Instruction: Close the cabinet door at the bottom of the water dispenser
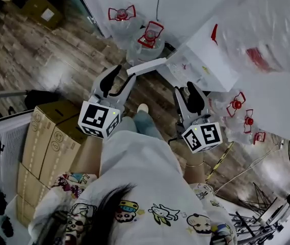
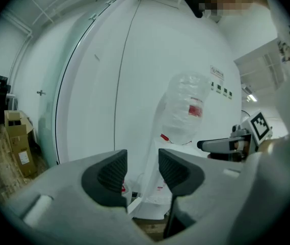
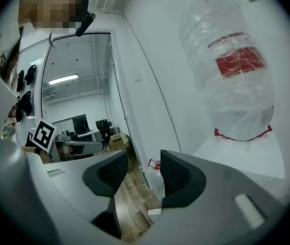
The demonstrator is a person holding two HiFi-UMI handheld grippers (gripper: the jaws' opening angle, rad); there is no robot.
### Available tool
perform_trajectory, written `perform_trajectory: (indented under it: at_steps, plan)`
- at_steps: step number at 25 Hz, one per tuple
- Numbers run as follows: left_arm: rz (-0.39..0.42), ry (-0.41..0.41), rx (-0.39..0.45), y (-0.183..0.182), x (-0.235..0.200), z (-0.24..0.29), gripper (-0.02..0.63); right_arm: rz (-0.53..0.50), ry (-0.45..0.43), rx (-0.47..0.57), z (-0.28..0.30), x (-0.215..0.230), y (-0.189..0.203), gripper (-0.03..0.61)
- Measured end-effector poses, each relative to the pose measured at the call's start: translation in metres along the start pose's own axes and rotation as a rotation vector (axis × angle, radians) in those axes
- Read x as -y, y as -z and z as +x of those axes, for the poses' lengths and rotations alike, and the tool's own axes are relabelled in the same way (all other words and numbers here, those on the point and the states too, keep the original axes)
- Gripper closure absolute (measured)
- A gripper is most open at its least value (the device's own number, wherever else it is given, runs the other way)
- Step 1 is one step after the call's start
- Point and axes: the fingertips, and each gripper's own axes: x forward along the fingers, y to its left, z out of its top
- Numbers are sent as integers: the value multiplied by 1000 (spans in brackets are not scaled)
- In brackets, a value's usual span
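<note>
Left hand-held gripper (image 2: 142,163) and right hand-held gripper (image 3: 143,168), jaws apart, empty, above wood floor (image 1: 58,55) by water dispenser (image 1: 206,60)

Water dispenser (image 1: 206,60): white; a small red mark is seen at its top
Cabinet door (image 1: 147,66): white
Top bottle (image 3: 231,70): clear plastic; red label; red band at its base
Floor bottles (image 1: 150,37): clear; red handles
Floor (image 1: 48,60): brown wood-grain planks
Boxes (image 1: 48,137): tan cardboard
Left gripper (image 2: 142,170): pale grey; black ribbed pads (image 2: 109,175)
Right gripper (image 3: 138,173): coloured the same
Marker cubes (image 1: 100,119): white, patterned with black squares
Shirt (image 1: 145,182): white, printed with cartoon figures
Jeans (image 1: 145,124): pale blue
</note>
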Motion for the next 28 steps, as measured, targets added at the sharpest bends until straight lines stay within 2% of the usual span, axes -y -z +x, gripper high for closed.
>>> perform_trajectory:
  at_steps: [5, 11, 20, 24, 28]
  plan:
    - [-12, -3, -47, 22, -6, 17, 426, -3, -34, -35, 21, 11, 3, 387]
    - [-4, 5, -119, 56, -23, 26, 426, 26, -53, -88, 42, 12, 27, 387]
    - [14, 27, -223, 130, -50, 46, 426, 90, -31, -128, 80, 14, 89, 390]
    - [52, 54, -263, 174, -62, 63, 420, 111, -22, -131, 98, 23, 125, 393]
    - [44, 49, -287, 214, -76, 80, 408, 132, -11, -150, 112, 37, 165, 394]
